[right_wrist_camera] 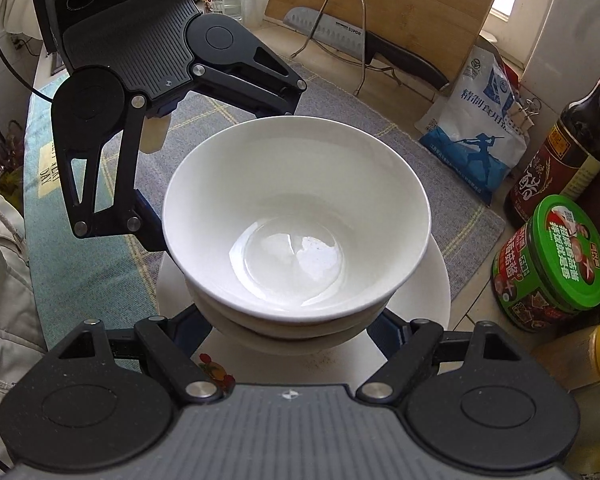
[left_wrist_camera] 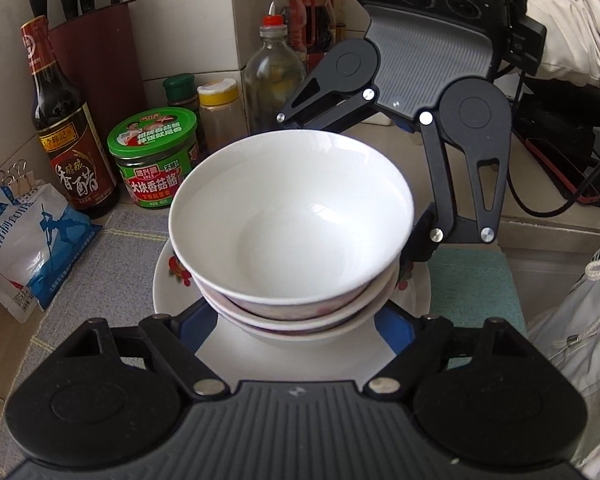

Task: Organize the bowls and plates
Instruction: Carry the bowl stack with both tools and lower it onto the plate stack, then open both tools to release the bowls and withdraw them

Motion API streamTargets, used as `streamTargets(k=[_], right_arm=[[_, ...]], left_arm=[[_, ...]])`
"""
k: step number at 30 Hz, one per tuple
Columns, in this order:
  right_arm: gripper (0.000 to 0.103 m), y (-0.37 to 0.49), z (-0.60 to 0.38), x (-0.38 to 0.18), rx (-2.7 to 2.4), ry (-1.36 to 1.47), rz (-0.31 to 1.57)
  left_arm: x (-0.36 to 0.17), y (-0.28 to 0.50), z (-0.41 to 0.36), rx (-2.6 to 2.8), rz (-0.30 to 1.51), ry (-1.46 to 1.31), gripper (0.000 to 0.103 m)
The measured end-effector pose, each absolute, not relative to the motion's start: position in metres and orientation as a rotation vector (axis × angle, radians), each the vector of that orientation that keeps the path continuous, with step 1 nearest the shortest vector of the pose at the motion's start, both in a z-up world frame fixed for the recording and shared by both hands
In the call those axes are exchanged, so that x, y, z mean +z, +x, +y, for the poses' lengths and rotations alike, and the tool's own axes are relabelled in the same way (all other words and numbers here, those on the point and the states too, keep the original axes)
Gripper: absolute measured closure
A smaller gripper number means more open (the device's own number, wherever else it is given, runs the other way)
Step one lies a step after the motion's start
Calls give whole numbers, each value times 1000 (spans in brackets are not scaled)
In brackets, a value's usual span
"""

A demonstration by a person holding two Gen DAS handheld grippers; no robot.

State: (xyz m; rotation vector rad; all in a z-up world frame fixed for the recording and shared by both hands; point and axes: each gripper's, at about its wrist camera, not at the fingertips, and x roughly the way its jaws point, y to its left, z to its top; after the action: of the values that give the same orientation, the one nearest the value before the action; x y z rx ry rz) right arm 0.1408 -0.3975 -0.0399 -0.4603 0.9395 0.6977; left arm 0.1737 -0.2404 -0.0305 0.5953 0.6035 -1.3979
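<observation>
White bowls first: how many are nested, and where? — Helper

Three that I can count, one inside another. The stack of bowls (left_wrist_camera: 292,216) sits on a flowered plate (left_wrist_camera: 168,280) in the middle of both views, over the grey mat (left_wrist_camera: 112,264). — Me

So the gathering is done? — Helper

It looks that way to me. I see no loose bowl or plate anywhere else in either view. What I judge is left is getting this pile to its proper spot and letting go cleanly. I cannot tell whether the plate rests on the mat or hangs just above it. — Me

And your fingers? — Helper

My left gripper (left_wrist_camera: 296,324) comes in from the lower edge of its view, fingers spread to a middling width on either side of the lowest bowl, just above the plate. My right gripper (right_wrist_camera: 292,332) does the same from the opposite side. The bowls hide all four tips, so I cannot tell whether the pads press on anything or only stand beside it. — Me

Anything close by to mind? — Helper

A green-lidded jar (left_wrist_camera: 152,136) and a dark bottle (left_wrist_camera: 60,120) at left centre, near the plate's rim but apart from it. — Me
</observation>
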Motion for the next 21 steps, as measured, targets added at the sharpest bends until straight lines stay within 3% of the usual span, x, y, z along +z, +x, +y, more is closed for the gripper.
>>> streamTargets(k=[9,12,21], right_arm=[[15,140,-397,-39,674,-467,930],[0,139,-397,-37,650,-441,913],[0,113,-371,-31,452,-471,934]], left_arm=[[-31,170,-238,-1374,577,592,17],[-29,167,-233,-1356,548,576,10],[-5,144,-183,-1247,382,442,2]])
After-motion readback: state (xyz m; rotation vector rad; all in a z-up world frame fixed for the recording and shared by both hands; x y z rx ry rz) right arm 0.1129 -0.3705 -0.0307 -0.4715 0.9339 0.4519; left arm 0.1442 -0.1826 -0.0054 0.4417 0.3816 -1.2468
